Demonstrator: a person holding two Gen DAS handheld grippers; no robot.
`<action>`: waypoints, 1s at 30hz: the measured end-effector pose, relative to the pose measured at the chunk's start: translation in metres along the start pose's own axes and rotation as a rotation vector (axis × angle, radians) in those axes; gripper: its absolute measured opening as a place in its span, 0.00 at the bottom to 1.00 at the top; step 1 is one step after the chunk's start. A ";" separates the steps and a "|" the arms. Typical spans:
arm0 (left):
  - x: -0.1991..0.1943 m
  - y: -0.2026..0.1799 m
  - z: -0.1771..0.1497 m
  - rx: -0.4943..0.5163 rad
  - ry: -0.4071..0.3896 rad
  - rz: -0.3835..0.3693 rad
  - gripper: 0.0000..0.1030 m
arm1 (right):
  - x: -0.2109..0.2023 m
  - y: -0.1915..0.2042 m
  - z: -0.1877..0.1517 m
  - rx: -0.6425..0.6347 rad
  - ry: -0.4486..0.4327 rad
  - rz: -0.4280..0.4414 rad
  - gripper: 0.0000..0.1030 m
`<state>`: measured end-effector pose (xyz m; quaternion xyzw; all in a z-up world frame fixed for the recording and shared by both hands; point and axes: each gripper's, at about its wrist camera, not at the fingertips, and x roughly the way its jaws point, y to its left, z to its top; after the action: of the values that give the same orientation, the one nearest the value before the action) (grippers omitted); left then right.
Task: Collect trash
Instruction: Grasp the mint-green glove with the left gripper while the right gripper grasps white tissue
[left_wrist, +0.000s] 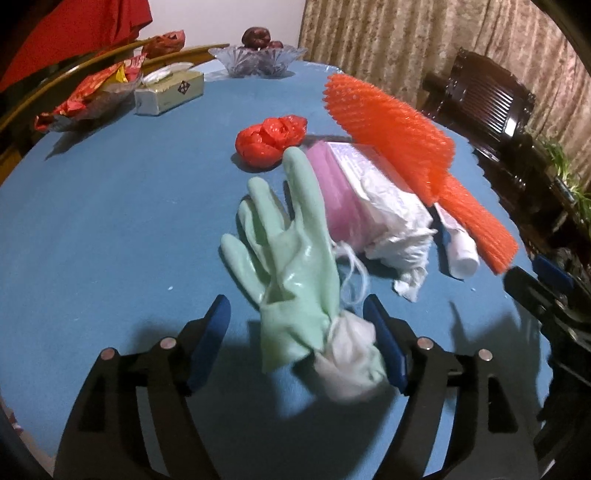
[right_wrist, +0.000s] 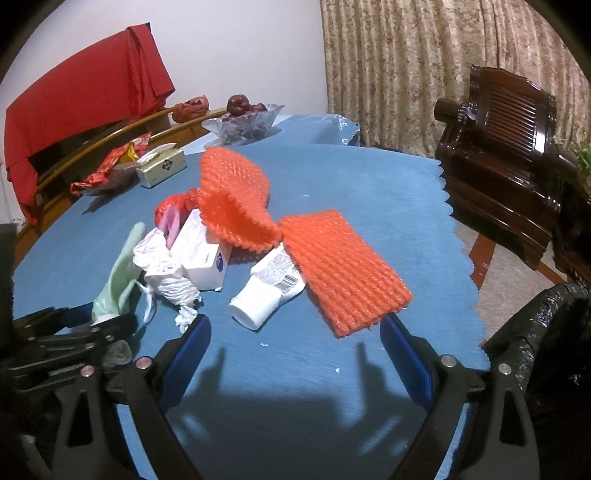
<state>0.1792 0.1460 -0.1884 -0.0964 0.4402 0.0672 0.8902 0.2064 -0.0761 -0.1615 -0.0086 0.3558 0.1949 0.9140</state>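
Observation:
A pale green rubber glove (left_wrist: 291, 254) lies on the blue table (left_wrist: 122, 221), its white cuff between the fingers of my open left gripper (left_wrist: 297, 314). Behind it lie a pink mask pack with crumpled white plastic (left_wrist: 373, 206), a red plastic bag (left_wrist: 271, 140), a white tube (left_wrist: 458, 243) and orange foam netting (left_wrist: 399, 133). In the right wrist view my open, empty right gripper (right_wrist: 295, 332) hovers just before the white tube (right_wrist: 266, 291) and an orange foam net (right_wrist: 343, 269); a second net (right_wrist: 232, 199) rests on a white box (right_wrist: 203, 254). The glove (right_wrist: 118, 273) is at the left.
A tissue box (left_wrist: 170, 90), snack wrappers (left_wrist: 88, 96) and a glass fruit bowl (left_wrist: 258, 59) stand at the table's far side. A black-lined bin (right_wrist: 546, 332) sits off the table's right edge, with a dark wooden chair (right_wrist: 498, 155) beyond it.

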 end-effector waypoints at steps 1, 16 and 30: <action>0.003 0.000 0.000 -0.002 -0.004 0.005 0.68 | 0.000 0.000 0.000 -0.001 0.000 0.000 0.88; -0.029 0.031 -0.010 -0.037 -0.055 -0.026 0.31 | 0.000 0.017 0.004 -0.018 -0.006 0.029 0.87; -0.047 0.052 0.004 -0.023 -0.132 -0.001 0.30 | 0.015 0.063 0.021 -0.064 -0.001 0.102 0.70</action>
<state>0.1426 0.1961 -0.1544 -0.1022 0.3796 0.0783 0.9162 0.2069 -0.0090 -0.1483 -0.0198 0.3490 0.2525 0.9023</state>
